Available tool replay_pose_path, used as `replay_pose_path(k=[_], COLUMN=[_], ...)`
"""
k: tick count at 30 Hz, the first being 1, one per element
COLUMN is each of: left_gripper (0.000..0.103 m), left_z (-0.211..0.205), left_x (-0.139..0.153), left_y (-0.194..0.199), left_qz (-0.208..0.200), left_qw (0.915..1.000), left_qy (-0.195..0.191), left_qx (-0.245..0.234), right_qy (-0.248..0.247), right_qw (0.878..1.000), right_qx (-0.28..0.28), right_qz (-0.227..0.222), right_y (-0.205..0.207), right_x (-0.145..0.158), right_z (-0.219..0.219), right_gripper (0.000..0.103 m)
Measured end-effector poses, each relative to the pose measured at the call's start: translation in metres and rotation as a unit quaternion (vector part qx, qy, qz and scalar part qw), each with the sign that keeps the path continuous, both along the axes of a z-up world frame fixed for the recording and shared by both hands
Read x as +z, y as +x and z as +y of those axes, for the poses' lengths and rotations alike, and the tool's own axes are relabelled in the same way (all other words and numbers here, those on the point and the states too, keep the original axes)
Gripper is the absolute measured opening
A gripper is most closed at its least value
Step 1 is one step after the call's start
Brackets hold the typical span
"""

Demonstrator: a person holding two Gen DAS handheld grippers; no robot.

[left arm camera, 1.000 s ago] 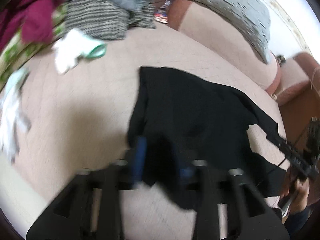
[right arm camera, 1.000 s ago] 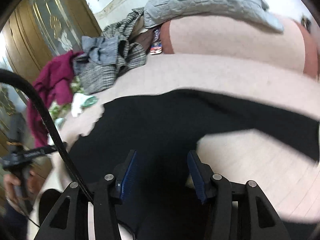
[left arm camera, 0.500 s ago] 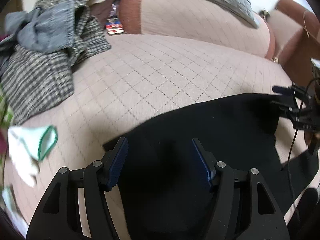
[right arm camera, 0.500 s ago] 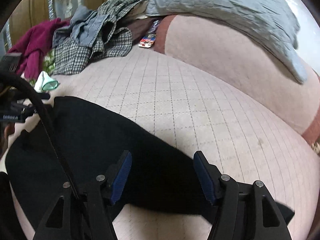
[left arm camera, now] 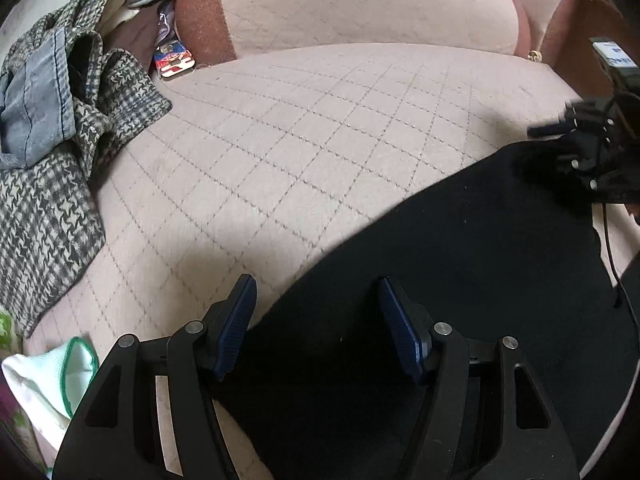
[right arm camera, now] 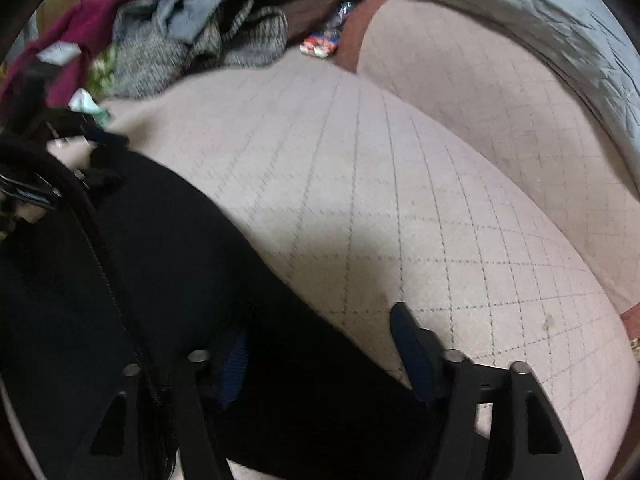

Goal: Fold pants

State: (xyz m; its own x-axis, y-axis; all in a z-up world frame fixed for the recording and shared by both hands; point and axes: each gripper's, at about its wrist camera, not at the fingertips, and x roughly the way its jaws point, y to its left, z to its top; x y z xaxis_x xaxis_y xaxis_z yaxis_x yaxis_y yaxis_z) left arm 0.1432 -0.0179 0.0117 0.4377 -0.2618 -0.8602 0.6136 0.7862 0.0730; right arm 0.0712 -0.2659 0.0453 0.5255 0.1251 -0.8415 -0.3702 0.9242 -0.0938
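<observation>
We look down on black pants (left arm camera: 460, 280) spread flat on a pink quilted sofa seat (left arm camera: 320, 140), lying along its front edge. In the left wrist view the cloth's long axis climbs from the lower middle toward the right edge; in the right wrist view the same dark band (right arm camera: 160, 280) falls from the left side to the bottom centre, so it runs across between our two tools, its ends hidden.

The left gripper (left arm camera: 316, 320) hangs over one end of the pants with its blue pads (left arm camera: 236, 320) spread apart; the left pad is over bare seat just beside the hem, the right over the cloth, and neither presses on it. Its jaws have just been closing a little, with only flat cloth beneath them. The right gripper (right arm camera: 320, 344) also stands parted, its jaws having just been closing; the pants' edge passes between them, yet the view is blurred and we see no pinch.

Toward the seat's back left corner a heap of houndstooth and grey-blue clothes (left arm camera: 60, 140) is piled, with a small red and blue packet (left arm camera: 174, 62) beside it against the backrest (left arm camera: 360, 4). A white cloth with green trim (left arm camera: 52, 380) lies near the front left edge, just beside the left tool. A grey quilted blanket (right arm camera: 520, 12) drapes the backrest. A black cable (right arm camera: 100, 248) crosses the pants in the right wrist view.
</observation>
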Motion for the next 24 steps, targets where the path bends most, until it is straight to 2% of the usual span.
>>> replay_pose_path(k=[1,2,3,7,10,13,16,19,24], left_gripper=[0.037,0.027,0.006,0.006,0.006,0.006,0.006,0.006,0.005], left_z=[-0.002,-0.006,-0.009,-0.005,0.012,0.028,0.038,0.047,0.061], left_x=[0.001,0.003,0.007,0.033,0.062,0.090,0.102,0.094,0.060], left_y=[0.000,-0.001,-0.005,-0.025,-0.049,-0.091,-0.132,-0.170,-0.214], left_qz=[0.004,-0.003,-0.022,-0.055,-0.073,-0.093,-0.096,-0.072,0.003], left_qw=[1.0000,1.0000,0.9998,0.9982,0.9947,0.9895,0.9862,0.9877,0.9907], left_qy=[-0.008,-0.007,0.003,-0.024,-0.072,-0.110,-0.133,-0.137,-0.135], left_qx=[-0.002,-0.002,0.001,0.002,0.004,-0.005,-0.018,-0.021,0.014], right_qy=[0.008,0.008,-0.002,-0.034,-0.030,-0.030,-0.034,-0.018,-0.003], right_qw=[1.000,1.000,1.000,0.998,0.996,0.992,0.990,0.991,0.997], right_qx=[0.005,0.005,0.005,0.011,0.005,0.008,0.015,0.021,0.025], right_qz=[-0.002,-0.008,-0.015,-0.053,-0.085,-0.119,-0.139,-0.129,-0.072], right_y=[-0.001,-0.005,-0.008,-0.034,-0.064,-0.105,-0.154,-0.207,-0.269], right_x=[0.000,0.002,0.004,0.028,0.061,0.094,0.113,0.111,0.065], right_z=[0.002,0.005,0.008,0.013,0.007,0.007,0.014,0.023,0.046], right_gripper=[0.025,0.014,0.008,0.005,0.005,0.005,0.005,0.005,0.005])
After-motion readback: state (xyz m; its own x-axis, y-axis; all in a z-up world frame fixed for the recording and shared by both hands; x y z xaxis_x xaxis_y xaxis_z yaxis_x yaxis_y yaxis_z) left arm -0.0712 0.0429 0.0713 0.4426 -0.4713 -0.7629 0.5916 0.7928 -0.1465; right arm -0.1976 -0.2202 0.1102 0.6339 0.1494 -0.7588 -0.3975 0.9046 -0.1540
